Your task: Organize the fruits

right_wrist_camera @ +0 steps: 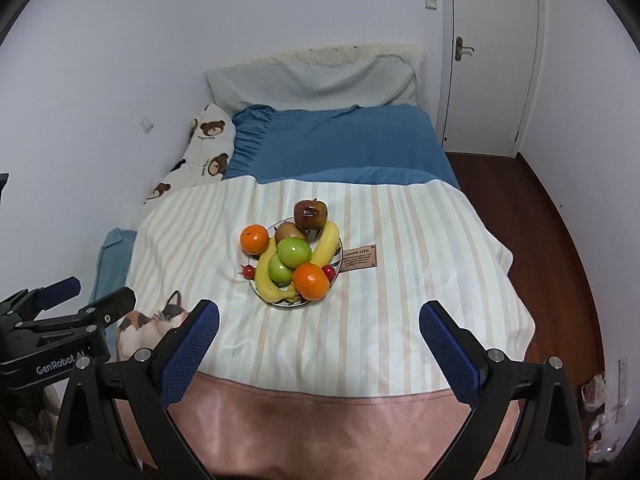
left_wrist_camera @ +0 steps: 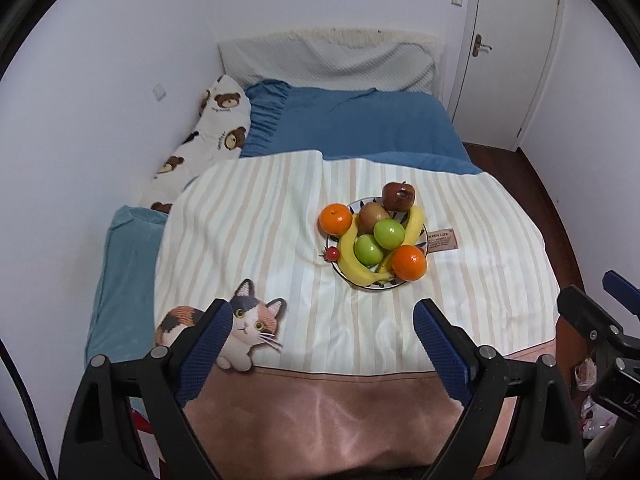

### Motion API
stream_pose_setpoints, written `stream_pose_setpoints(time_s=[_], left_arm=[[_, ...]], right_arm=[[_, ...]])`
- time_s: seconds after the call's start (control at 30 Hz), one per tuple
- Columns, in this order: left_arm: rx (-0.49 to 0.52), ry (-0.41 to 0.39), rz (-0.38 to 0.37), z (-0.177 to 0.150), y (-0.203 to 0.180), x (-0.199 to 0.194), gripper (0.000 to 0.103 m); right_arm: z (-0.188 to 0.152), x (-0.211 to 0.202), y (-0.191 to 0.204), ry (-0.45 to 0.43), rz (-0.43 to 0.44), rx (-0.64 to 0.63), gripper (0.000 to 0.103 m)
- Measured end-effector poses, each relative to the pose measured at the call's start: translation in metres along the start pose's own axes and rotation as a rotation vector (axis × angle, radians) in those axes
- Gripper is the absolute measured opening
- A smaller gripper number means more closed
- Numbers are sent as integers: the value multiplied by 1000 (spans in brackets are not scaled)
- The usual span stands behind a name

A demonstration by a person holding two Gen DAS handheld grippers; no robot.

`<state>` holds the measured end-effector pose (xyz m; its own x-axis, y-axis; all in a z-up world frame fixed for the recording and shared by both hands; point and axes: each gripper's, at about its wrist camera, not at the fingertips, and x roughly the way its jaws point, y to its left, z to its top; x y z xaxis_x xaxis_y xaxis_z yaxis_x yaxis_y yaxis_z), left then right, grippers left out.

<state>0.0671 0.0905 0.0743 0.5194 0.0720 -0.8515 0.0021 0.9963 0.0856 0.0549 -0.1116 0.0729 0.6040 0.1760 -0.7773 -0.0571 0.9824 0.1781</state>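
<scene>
Blue-padded fingers (left_wrist_camera: 216, 332) of the left gripper (left_wrist_camera: 323, 322) are spread wide with nothing between them, held above the near part of a striped blanket (left_wrist_camera: 260, 232). Fingers (right_wrist_camera: 200, 332) of the right gripper (right_wrist_camera: 319, 326) are likewise spread and empty, and both grippers are kept well apart from the fruit. At the right edge of the left wrist view the right gripper is seen from the side; at the left edge of the right wrist view the left gripper is seen the same way. The fruit is piled on a plate (left_wrist_camera: 362, 285) set on the blanket, right of the bed's middle. Two green apples (left_wrist_camera: 389, 233) are stacked at the centre, flanked by two bananas (left_wrist_camera: 354, 258) curved along the plate's sides. One orange (left_wrist_camera: 336, 219) is perched on the far left rim and another orange (left_wrist_camera: 409, 262) on the near right. A brown pear (left_wrist_camera: 372, 216) is tucked behind the apples, and a dark red apple (left_wrist_camera: 398, 196) is set at the far edge. A small red fruit (left_wrist_camera: 332, 254) is lodged by the left rim, and a second one (right_wrist_camera: 329, 271) is shown in the right wrist view beside the near orange. A label (left_wrist_camera: 442, 239) is sewn on the blanket just right of the plate, and a cat picture (left_wrist_camera: 256, 320) is printed near the left fingers. Beyond the blanket a blue sheet (left_wrist_camera: 360, 124), a bear-print pillow (left_wrist_camera: 216, 120) and a white door (left_wrist_camera: 516, 52) are seen.
</scene>
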Motion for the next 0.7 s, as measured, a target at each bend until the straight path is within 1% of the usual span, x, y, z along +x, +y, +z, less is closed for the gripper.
stream_pose_setpoints(time_s=[0.17, 0.37, 0.5, 0.7], left_arm=[[-7, 3, -15, -7, 0, -20, 93], [2, -30, -2, -8, -2, -37, 93], [10, -42, 0, -11, -3, -44, 93], [4, -28, -13, -11, -5, -34, 93]], right_arm=[[-3, -33, 3, -33, -7, -7, 102], [-3, -60, 8, -53, -4, -14, 102], [-3, -65, 8, -58, -14, -19, 102], [-3, -58, 8, -40, -7, -17, 102]])
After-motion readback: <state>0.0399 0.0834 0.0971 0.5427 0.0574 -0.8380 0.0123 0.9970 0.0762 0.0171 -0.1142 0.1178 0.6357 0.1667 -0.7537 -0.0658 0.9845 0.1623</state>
